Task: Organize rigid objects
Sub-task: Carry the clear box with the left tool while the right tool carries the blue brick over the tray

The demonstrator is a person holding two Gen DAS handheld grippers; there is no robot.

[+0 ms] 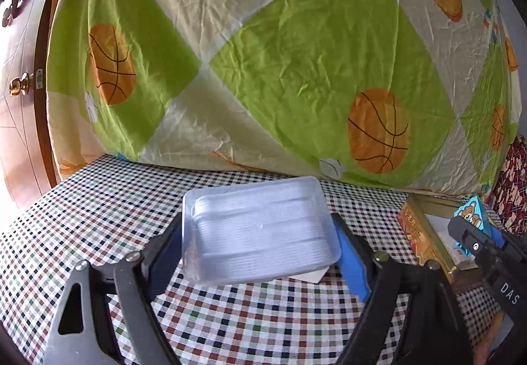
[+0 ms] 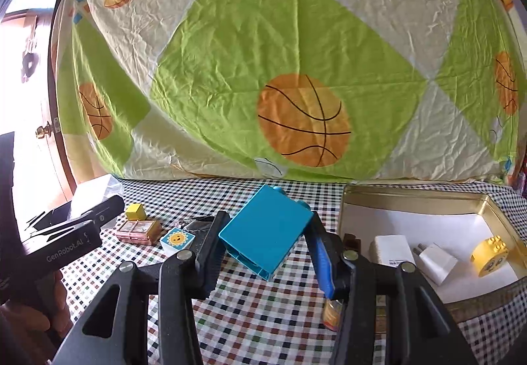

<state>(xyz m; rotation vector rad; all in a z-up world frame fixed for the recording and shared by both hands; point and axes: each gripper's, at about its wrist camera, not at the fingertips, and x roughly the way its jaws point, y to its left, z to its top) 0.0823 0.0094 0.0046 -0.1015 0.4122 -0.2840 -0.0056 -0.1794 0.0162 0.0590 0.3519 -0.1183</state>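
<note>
Item 1 – left gripper (image 1: pixel 260 243): fingers closed on a clear plastic box (image 1: pixel 258 235), held by its two sides, tilted, lifted off the counter (image 1: pixel 98 217). White ribbed contents seen through the lid; not identifiable. A white paper corner (image 1: pixel 313 276) shows under the box's right edge.

Item 2 – right gripper (image 2: pixel 266 240): fingers closed on a blue block (image 2: pixel 266 230), tilted, hollow underside toward the camera, studs at the far end. Held above the counter, just left of the gold tin (image 2: pixel 494 210). In the left wrist view a teddy-bear face is seen on the block, over the tin.

Item 3 – gold tin, open, right side of counter, white paper lining. Contents: white charger (image 2: pixel 392 249), white plug adapter (image 2: pixel 434 261), yellow round block (image 2: pixel 490 254) w/ studs on top; all lying apart. A brown piece (image 2: pixel 352 241) at the tin's left wall, partly hidden by the fingers.

Item 4 – loose on counter, left of the blue block: yellow cube (image 2: pixel 135 211), pink patterned box (image 2: pixel 138 230), sun-face block (image 2: pixel 177 240), dark object (image 2: pixel 197 223) behind it, unclear. Small orange item (image 2: pixel 331 315) beneath the right finger, partly hidden.

Item 5 – backdrop: basketball-print sheet (image 2: pixel 296 68), green/cream, hung behind the counter. Checked cloth on counter. Wooden door w/ brass knob (image 1: pixel 16 87) at far left.
</note>
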